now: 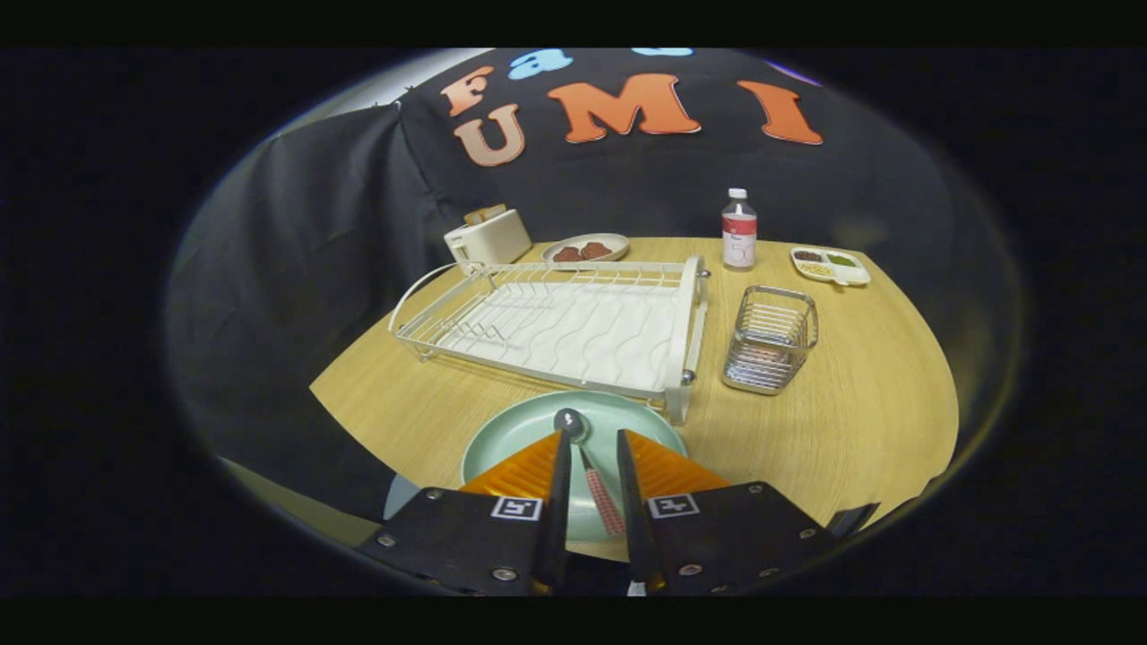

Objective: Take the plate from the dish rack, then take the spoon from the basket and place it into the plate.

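My gripper [589, 448] sits part-open around the spoon [587, 466], which looks down on the plate [502, 439]. Risk as I see it: pulling off crooked could snag the handle and flick it onto the worktop [851, 421].

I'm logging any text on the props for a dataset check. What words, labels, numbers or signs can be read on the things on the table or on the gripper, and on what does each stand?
No text can be read.
Water bottle: red and white label, print too small and blurred.
Gripper: a square black-and-white marker on each finger base, a pattern, not words.
Its fingers are open over the green plate, the spoon lying between them.
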Available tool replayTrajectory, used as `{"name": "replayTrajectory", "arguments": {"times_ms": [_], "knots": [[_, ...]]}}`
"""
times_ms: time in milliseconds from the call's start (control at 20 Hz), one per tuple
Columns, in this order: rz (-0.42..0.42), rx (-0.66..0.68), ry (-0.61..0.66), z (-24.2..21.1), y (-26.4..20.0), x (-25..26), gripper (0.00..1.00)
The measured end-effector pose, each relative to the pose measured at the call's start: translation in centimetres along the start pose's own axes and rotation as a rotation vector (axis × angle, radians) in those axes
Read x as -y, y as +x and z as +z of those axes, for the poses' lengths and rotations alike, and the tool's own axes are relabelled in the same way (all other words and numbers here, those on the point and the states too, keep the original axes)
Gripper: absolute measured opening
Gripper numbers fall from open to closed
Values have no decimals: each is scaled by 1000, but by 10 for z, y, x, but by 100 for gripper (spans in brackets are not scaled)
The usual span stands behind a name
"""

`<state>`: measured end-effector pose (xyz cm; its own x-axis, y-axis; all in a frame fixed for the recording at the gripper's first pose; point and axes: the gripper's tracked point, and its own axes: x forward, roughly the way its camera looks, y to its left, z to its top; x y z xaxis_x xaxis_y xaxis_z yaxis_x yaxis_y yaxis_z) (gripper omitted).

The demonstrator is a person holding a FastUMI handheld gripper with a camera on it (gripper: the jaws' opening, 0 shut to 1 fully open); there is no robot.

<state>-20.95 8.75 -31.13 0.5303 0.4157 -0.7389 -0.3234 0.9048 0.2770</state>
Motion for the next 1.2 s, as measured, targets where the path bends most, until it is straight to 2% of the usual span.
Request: {"name": "replayTrajectory", "arguments": {"times_ms": [150, 300, 550, 750, 1200], "knots": [[-25, 26, 1, 14, -10, 6, 36], [-50, 109, 5, 49, -28, 10, 46], [-114, 292, -17, 123, -66, 22, 71], [-179, 436, -45, 178, -100, 33, 85], [-297, 711, -70, 264, -169, 47, 94]]}}
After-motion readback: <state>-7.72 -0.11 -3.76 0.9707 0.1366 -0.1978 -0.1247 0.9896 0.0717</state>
